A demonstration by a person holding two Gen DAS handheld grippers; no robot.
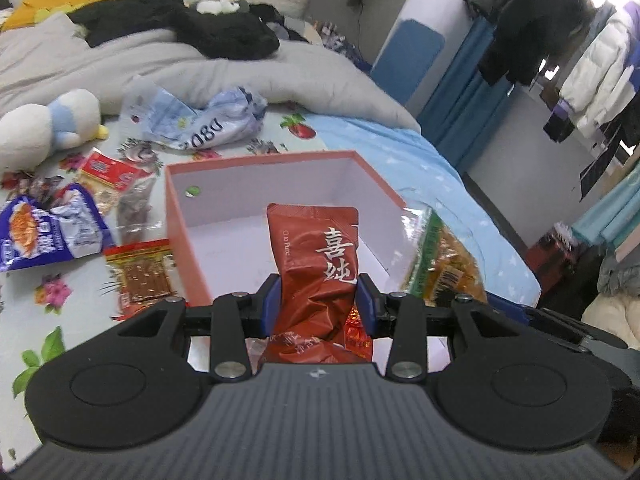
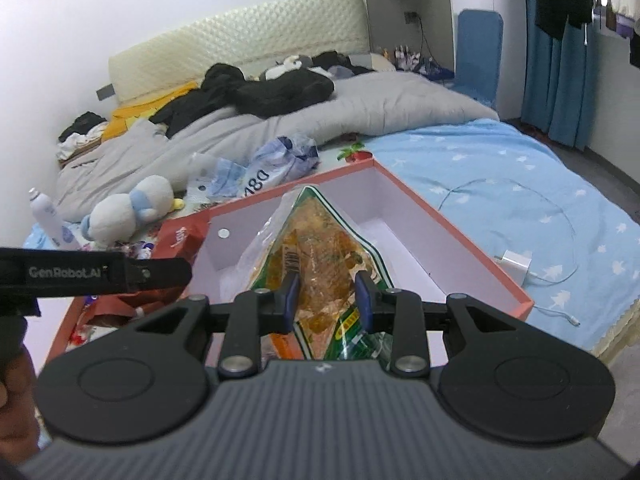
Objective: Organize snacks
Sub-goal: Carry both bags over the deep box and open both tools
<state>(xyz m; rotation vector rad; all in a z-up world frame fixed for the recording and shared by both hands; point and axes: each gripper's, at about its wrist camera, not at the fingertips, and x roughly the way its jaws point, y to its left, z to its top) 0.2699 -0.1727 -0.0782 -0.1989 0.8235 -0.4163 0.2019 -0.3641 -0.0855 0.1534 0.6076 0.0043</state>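
Note:
A pink box (image 1: 182, 216) with a white inside sits open on the bed. My left gripper (image 1: 318, 294) is shut on a brown-red snack bag (image 1: 316, 248) with white characters, held above the box's near edge. In the right wrist view, my right gripper (image 2: 326, 290) is shut on a clear bag of orange snacks with green trim (image 2: 316, 248), held over the same pink box (image 2: 460, 240). That clear bag (image 1: 444, 264) shows at the box's right side in the left wrist view. The brown-red bag (image 2: 180, 240) and the left gripper's strap appear at the right view's left.
Loose snacks lie on the floral sheet left of the box: a purple bag (image 1: 44, 236), red packets (image 1: 112, 170) and a clear packet (image 1: 140, 276). A crumpled plastic bag (image 1: 200, 120), a plush toy (image 1: 48, 120), a spray bottle (image 2: 48, 216) and a white charger (image 2: 516, 264) are also on the bed.

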